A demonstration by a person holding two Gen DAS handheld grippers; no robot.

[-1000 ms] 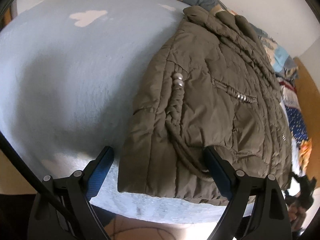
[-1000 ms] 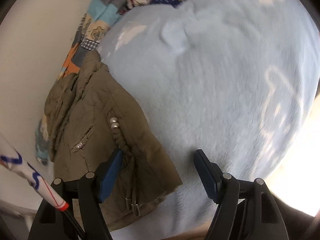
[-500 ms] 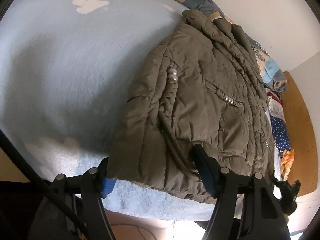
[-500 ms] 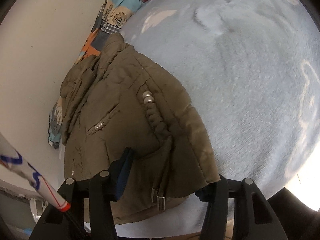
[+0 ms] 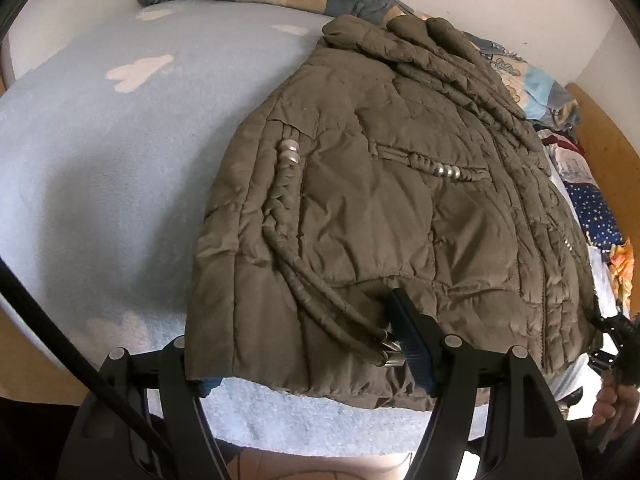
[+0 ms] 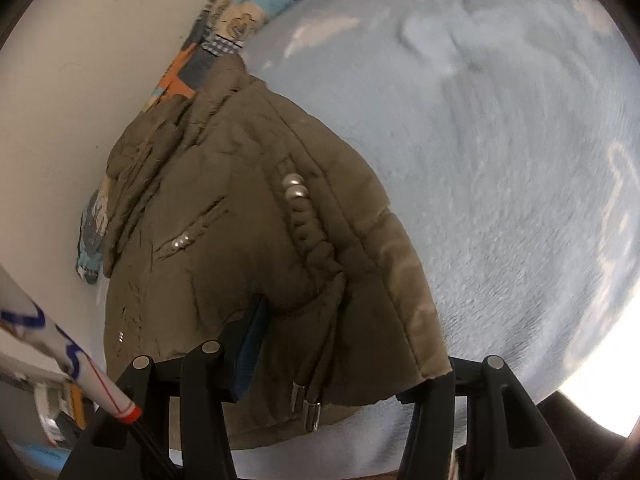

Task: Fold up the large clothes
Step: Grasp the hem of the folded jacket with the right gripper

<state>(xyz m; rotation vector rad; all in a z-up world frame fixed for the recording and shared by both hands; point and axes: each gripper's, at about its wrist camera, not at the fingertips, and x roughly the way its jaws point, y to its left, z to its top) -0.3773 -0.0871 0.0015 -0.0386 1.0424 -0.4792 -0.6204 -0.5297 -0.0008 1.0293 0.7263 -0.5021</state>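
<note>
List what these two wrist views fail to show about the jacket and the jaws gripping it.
- Left wrist view: the left gripper has one jaw tucked under the jacket, so its pad is hidden.
- Right wrist view: the right gripper has its far jaw covered by the hem.
- Both views: the sleeves are folded out of sight.
- Right wrist view: the blanket is motion-blurred.
</note>
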